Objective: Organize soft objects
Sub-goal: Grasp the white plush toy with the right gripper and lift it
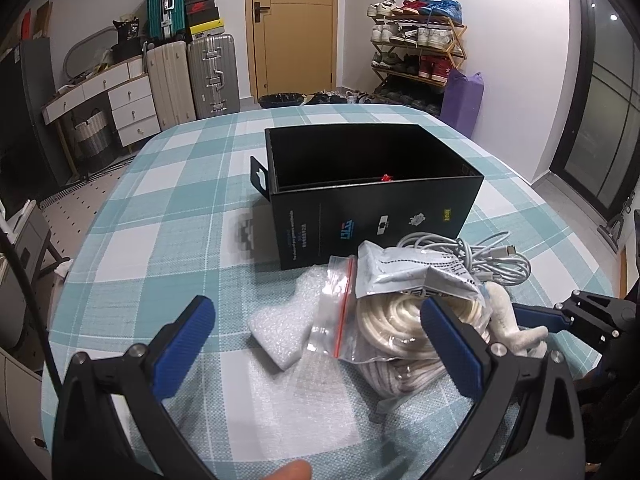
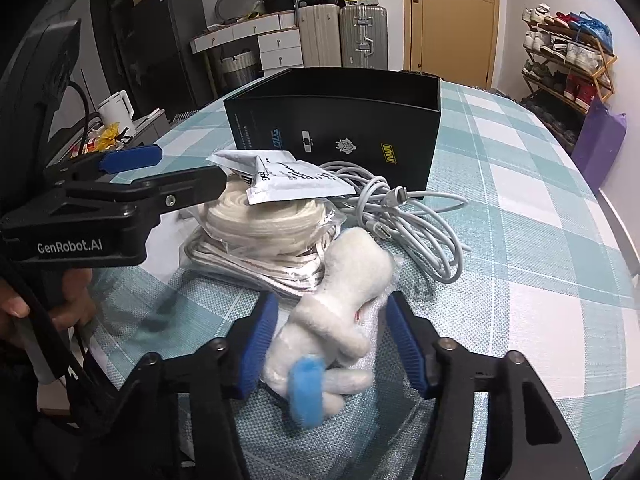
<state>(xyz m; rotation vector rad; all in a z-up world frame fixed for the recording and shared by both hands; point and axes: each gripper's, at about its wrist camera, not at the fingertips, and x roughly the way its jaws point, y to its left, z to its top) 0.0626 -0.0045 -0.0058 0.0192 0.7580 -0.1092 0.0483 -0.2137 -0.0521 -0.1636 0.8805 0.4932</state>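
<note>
One black box (image 1: 372,200), one plush toy (image 2: 340,312), two cable coils (image 1: 496,256).

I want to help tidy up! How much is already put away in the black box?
Hardly any: the black box shows only a small red thing inside. The right gripper has the white plush toy between its fingers. The cable, rope coil, zip bag and foam sheet lie outside.

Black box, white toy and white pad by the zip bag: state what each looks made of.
Black box: seemingly matte printed cardboard, with thin straight walls and a die-cut hang tab.
White toy: plush fabric, fuzzy nap, with a blue fuzzy part; stuffing presumed.
White pad: probably packing foam, with a fine pebbled, slightly translucent surface.
</note>
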